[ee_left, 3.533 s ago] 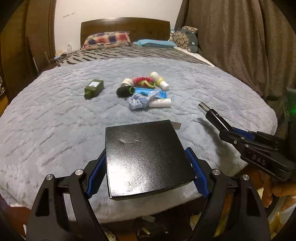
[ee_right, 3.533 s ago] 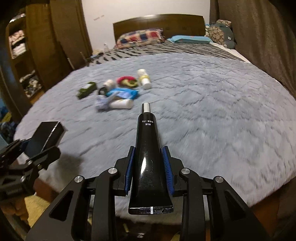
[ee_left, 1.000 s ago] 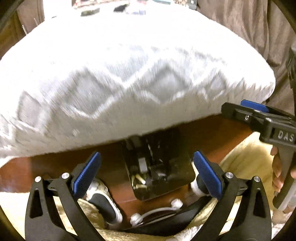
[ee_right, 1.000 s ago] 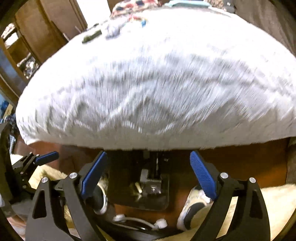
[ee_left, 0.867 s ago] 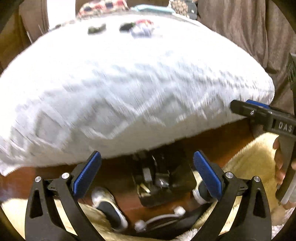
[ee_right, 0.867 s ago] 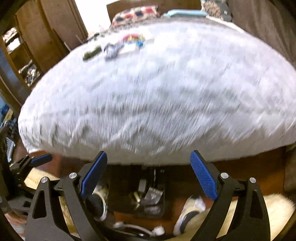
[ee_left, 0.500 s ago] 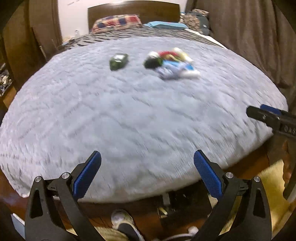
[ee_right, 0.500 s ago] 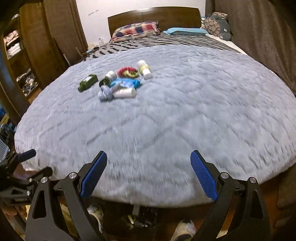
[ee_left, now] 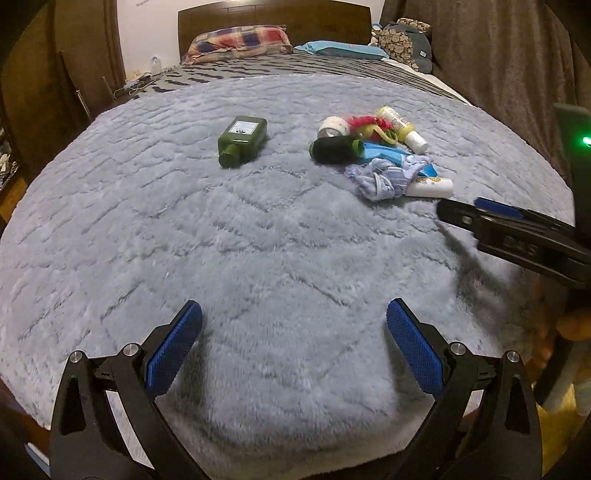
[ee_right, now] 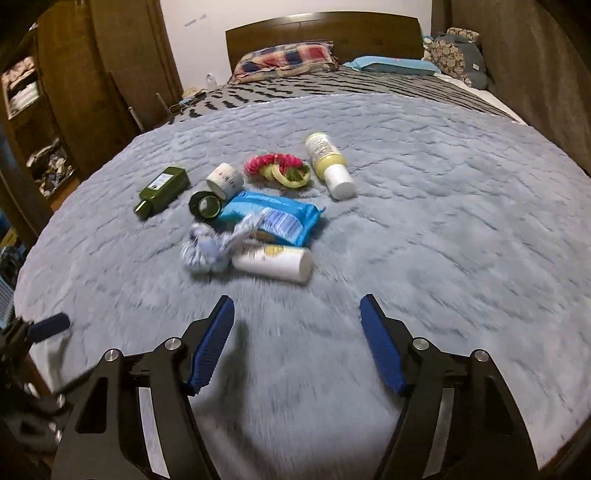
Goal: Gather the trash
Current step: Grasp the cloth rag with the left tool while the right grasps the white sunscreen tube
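A pile of trash lies on the grey fluffy blanket (ee_left: 258,236). It holds a green bottle (ee_left: 242,140) (ee_right: 162,190), a black jar (ee_left: 334,148), a small white jar (ee_right: 225,179), a red and yellow ring (ee_right: 282,168), a yellow bottle (ee_right: 328,166), a blue wipes pack (ee_right: 273,216), a crumpled blue cloth (ee_right: 210,247) and a white tube (ee_right: 273,263). My left gripper (ee_left: 293,343) is open and empty over the blanket's near edge. My right gripper (ee_right: 297,339) is open and empty just short of the white tube; it also shows in the left wrist view (ee_left: 513,236).
The bed has a wooden headboard (ee_right: 325,31), a plaid pillow (ee_right: 286,57) and a blue pillow (ee_right: 391,62) at the far end. Brown curtains (ee_left: 491,48) hang on the right. A wooden shelf unit (ee_right: 33,122) stands on the left.
Both grippers held black items 3.5 s ago, then dipped below the bed's edge and opened. Now both are empty, back up over the blanket, closer to the pile.
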